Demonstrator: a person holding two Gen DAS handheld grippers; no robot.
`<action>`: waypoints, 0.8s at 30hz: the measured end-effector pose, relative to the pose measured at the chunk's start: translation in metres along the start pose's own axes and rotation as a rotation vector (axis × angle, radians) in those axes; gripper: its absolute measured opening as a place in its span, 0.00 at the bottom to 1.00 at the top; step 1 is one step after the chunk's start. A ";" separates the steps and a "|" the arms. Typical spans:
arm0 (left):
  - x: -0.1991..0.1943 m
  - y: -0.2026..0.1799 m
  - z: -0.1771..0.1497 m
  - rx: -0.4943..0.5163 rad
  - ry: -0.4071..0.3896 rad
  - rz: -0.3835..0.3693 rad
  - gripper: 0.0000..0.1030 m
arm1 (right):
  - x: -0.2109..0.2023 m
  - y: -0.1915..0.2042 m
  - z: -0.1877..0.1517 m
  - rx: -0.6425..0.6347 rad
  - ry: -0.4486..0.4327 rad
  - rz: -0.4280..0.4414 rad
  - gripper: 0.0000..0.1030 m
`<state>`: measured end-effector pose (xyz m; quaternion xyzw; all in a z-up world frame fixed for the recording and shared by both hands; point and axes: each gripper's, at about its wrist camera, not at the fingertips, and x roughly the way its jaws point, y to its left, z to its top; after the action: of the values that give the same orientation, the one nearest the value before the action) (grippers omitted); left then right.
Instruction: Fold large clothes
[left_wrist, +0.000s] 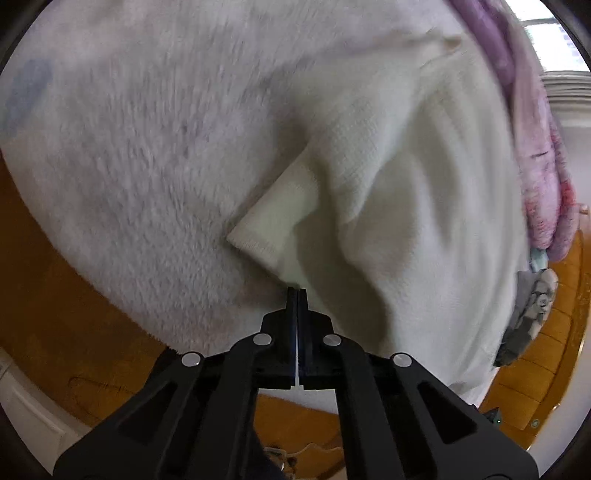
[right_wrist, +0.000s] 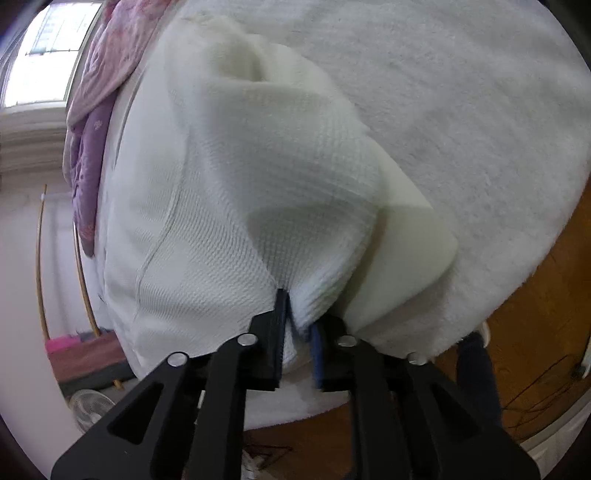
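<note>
A large white waffle-knit garment (left_wrist: 406, 206) lies bunched on a fluffy white blanket (left_wrist: 140, 177). My left gripper (left_wrist: 297, 291) is shut on a thin edge of the garment, near a folded ribbed cuff (left_wrist: 273, 225). In the right wrist view the same garment (right_wrist: 266, 177) rises in a hump. My right gripper (right_wrist: 295, 306) is shut on a thick bunch of its fabric, which fills the gap between the black fingers (right_wrist: 280, 314). A smooth cream inner layer (right_wrist: 410, 251) sticks out to the right of the bunch.
A purple-pink quilt (left_wrist: 532, 147) lies along the far edge, also in the right wrist view (right_wrist: 92, 122). The fluffy blanket (right_wrist: 461, 110) ends over an orange wooden floor (left_wrist: 44, 295). A grey printed cloth (left_wrist: 528, 317) lies at the right. A window (right_wrist: 40, 48) and a fan (right_wrist: 90, 406) stand at the left.
</note>
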<state>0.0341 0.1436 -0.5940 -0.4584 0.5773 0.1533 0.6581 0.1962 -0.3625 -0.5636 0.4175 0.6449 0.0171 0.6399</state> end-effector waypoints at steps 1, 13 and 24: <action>-0.010 -0.002 0.001 0.003 -0.027 -0.021 0.03 | -0.006 -0.002 -0.001 0.016 0.000 0.013 0.28; -0.023 0.006 0.002 -0.250 -0.032 -0.310 0.57 | -0.023 -0.033 0.034 0.227 -0.068 0.172 0.59; -0.033 0.010 0.020 -0.300 -0.137 -0.312 0.66 | -0.020 -0.035 0.038 0.216 -0.069 0.186 0.45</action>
<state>0.0301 0.1755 -0.5701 -0.6234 0.4242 0.1644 0.6359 0.2067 -0.4160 -0.5732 0.5422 0.5793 -0.0076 0.6086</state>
